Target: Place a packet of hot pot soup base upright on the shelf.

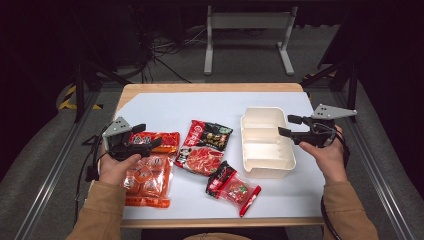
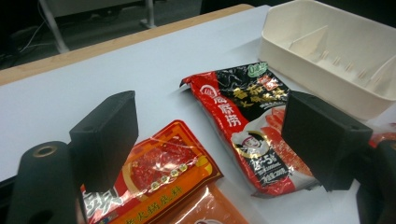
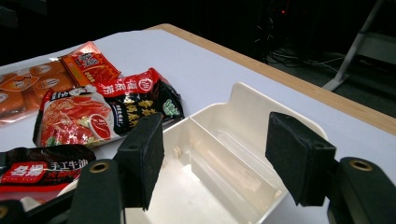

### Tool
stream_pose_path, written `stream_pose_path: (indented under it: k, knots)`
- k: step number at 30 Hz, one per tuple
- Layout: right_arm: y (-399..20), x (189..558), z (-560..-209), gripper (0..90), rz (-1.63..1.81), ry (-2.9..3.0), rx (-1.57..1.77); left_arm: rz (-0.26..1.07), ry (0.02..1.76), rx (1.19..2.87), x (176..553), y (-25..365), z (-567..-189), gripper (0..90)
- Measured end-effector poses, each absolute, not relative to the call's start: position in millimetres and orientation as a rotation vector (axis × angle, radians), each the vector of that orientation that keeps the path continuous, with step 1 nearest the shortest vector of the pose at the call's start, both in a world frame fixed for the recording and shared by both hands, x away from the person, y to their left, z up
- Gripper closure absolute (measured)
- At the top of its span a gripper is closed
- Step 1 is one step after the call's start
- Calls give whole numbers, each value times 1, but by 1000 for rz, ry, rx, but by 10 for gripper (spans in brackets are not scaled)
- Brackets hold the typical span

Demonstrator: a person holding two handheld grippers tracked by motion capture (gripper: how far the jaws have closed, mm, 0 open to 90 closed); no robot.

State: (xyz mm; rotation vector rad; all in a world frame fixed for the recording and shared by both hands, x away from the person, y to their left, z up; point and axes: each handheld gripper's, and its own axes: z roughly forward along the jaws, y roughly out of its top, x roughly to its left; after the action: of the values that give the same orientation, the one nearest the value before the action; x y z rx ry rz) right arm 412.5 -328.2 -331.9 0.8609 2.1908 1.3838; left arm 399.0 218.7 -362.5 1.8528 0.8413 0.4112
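Packets of hot-pot seasoning lay spread over the white mat (image 1: 200, 107), and the work in hand looked to be packing them into the cream bin (image 1: 266, 162) at the right; none was yet inside it, so this was judged the opening step, the reach for a first packet.

Left gripper (image 1: 150, 135) hovered above the left-hand packets with its jaws standing wide and nothing between them; in the left gripper view the orange-red packet (image 2: 161, 175) lay just below the near jaw and the black-and-red packet (image 2: 254, 130) ran across the gap toward the far jaw, neither one touched. Right gripper (image 1: 287, 126) was held at the bin's right rim, jaws likewise wide apart and empty; in the right gripper view they looked down into the bin's bare compartments, with a divider running between them.

Other packets waited nearby: a large orange packet (image 1: 146, 180) under the left hand (image 1: 116, 170), a red packet (image 1: 199, 160) in the middle, and a small red-and-black packet (image 1: 232, 187) near the front edge, just beside the bin.

Next move, as judged, called for the left gripper to sink onto one packet, most likely the orange-red one, catch an edge cleanly between the pads without dragging its neighbour, close, then lift and carry it across; the right gripper seemed placed to steady the bin.
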Motion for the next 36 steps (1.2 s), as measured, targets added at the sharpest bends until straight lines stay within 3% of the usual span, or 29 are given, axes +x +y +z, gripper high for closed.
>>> stream_pose_path:
  k: [19,36]
  knots:
    - [-333,414,-332,370,1390,2179,877,379,811,1875,438,171,-348,198]
    - [-336,414,-330,370,1401,2166,879,365,831,1929,471,141,-350,274]
